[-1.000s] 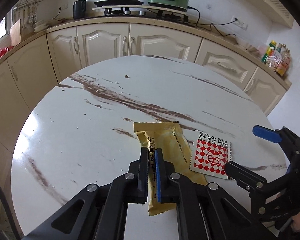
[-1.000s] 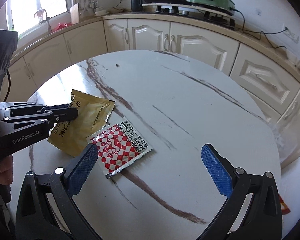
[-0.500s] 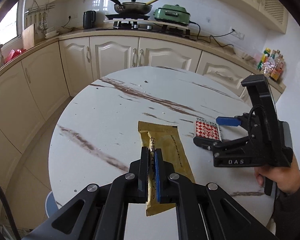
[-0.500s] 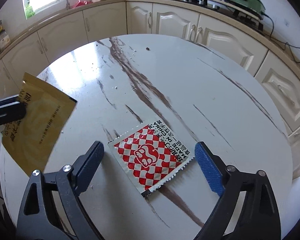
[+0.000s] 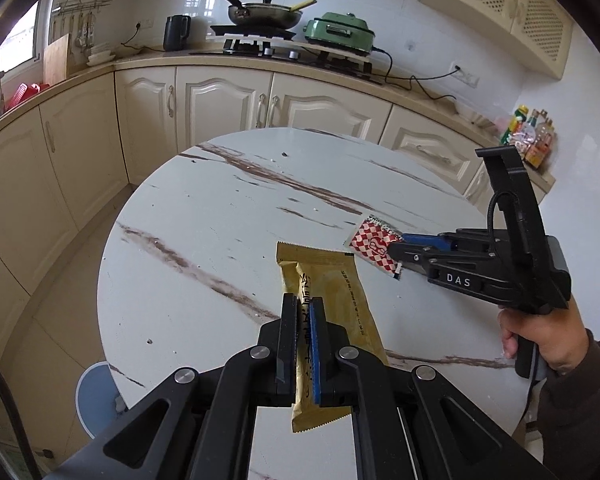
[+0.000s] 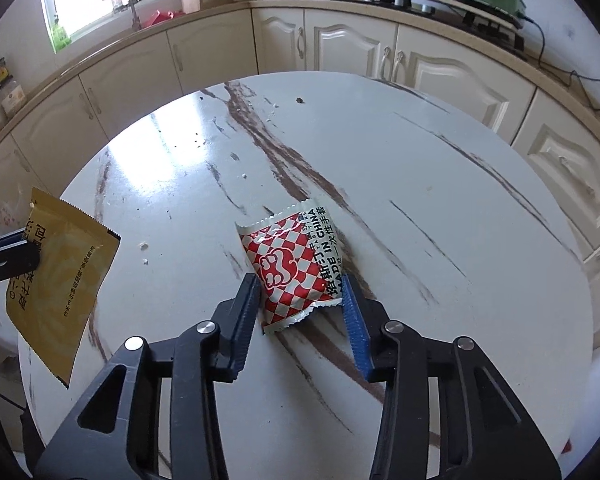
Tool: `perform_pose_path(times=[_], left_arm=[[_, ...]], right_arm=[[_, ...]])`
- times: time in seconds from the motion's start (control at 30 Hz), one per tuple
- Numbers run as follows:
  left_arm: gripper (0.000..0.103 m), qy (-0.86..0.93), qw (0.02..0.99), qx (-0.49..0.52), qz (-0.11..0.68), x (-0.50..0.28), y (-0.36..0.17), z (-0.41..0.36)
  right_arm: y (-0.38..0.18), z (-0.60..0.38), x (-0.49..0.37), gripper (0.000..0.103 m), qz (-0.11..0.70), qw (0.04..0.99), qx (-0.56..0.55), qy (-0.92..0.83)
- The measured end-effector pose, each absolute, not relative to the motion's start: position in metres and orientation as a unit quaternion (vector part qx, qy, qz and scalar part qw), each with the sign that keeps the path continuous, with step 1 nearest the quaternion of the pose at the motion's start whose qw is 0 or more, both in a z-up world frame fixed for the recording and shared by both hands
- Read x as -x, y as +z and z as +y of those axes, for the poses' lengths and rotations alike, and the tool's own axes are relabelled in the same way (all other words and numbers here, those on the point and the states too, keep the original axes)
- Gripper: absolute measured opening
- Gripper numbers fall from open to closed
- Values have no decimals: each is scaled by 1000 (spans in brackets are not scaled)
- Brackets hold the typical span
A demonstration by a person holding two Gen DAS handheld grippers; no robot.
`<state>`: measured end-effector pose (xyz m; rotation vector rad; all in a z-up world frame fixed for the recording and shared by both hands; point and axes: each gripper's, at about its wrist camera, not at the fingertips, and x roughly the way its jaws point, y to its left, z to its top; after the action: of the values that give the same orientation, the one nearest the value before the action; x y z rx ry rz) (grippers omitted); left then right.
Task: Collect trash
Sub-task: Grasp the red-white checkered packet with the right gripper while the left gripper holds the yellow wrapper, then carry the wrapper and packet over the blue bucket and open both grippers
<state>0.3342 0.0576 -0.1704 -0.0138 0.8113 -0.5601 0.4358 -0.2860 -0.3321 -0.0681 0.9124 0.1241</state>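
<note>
On the round marble table (image 6: 420,160) lies a red-and-white checkered packet (image 6: 292,264). My right gripper (image 6: 300,284) has it between its jaws, which are closing; the pads press its two sides and the packet bows upward. From the left wrist view that gripper (image 5: 398,246) reaches in from the right onto the packet (image 5: 374,242), with a hand (image 5: 540,340) on its grip. My left gripper (image 5: 302,304) is shut on a yellow wrapper (image 5: 332,292), held lifted over the table's near left edge. The wrapper (image 6: 60,276) also hangs at the left of the right wrist view.
Cream cabinets (image 5: 220,108) and a counter curve around the far side of the table, with a stove, a pan (image 5: 264,12) and a green cooker (image 5: 338,32). Crumbs (image 6: 300,100) dot the tabletop. A pale blue round object (image 5: 94,396) stands on the floor below the table's left edge.
The right gripper's jaws have come in from wide open onto the checkered packet, which now buckles. The left gripper has carried the yellow wrapper off the table, away to the left.
</note>
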Motion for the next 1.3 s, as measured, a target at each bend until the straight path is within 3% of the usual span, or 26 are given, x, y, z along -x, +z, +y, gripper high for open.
perform_pose_path(times=[0.5, 0.87, 1.1, 1.17, 1.3], left_arm=[[1, -260, 889, 41, 375, -307, -147, 106], [1, -183, 913, 84, 354, -262, -146, 224], [1, -92, 920, 114, 364, -240, -174, 329], [2, -73, 916, 122, 374, -241, -191, 353], [2, -53, 899, 138, 413, -261, -243, 385]], right_arm=[[-307, -243, -408, 15, 405, 909, 21, 100], [-282, -110, -406, 15, 369, 907, 35, 201], [-314, 23, -433, 14, 377, 883, 56, 272], [-336, 59, -443, 6, 391, 873, 62, 285], [-396, 115, -473, 5, 430, 847, 70, 303]])
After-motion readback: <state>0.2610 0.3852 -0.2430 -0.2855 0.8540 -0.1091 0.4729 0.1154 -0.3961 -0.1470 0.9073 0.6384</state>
